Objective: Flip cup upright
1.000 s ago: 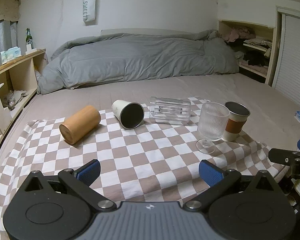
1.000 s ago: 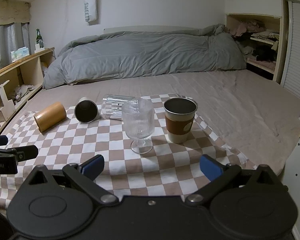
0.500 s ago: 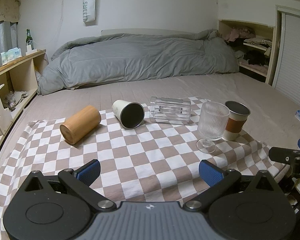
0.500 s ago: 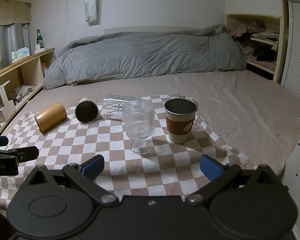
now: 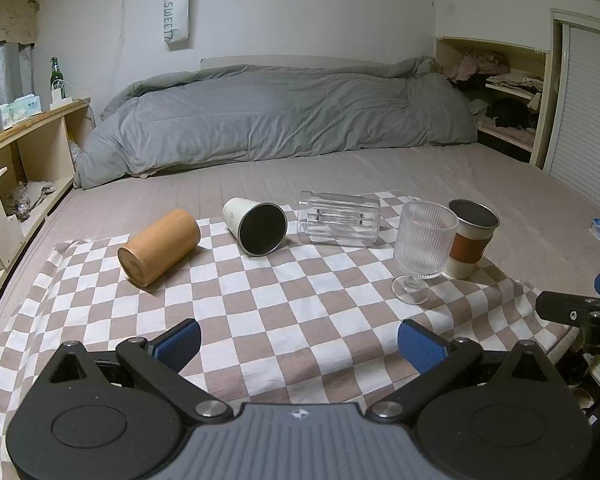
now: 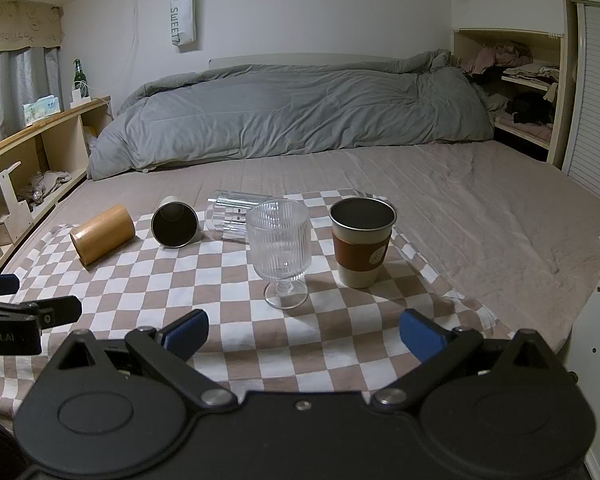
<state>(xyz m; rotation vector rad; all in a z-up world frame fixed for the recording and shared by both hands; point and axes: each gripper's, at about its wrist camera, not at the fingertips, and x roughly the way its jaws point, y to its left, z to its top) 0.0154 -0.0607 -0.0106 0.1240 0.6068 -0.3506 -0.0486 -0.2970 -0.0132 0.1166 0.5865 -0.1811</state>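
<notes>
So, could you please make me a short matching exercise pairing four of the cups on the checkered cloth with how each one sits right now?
Things:
1. bamboo cup
2. white cup
3. ribbed goblet
4. sleeved cup

States:
A. upright on a stem and foot
B. on its side, dark open mouth towards the camera
C. upright, brown band around its middle
D. on its side, closed flat end towards the camera

Pairs: 1-D, 2-B, 3-A, 4-C
</notes>
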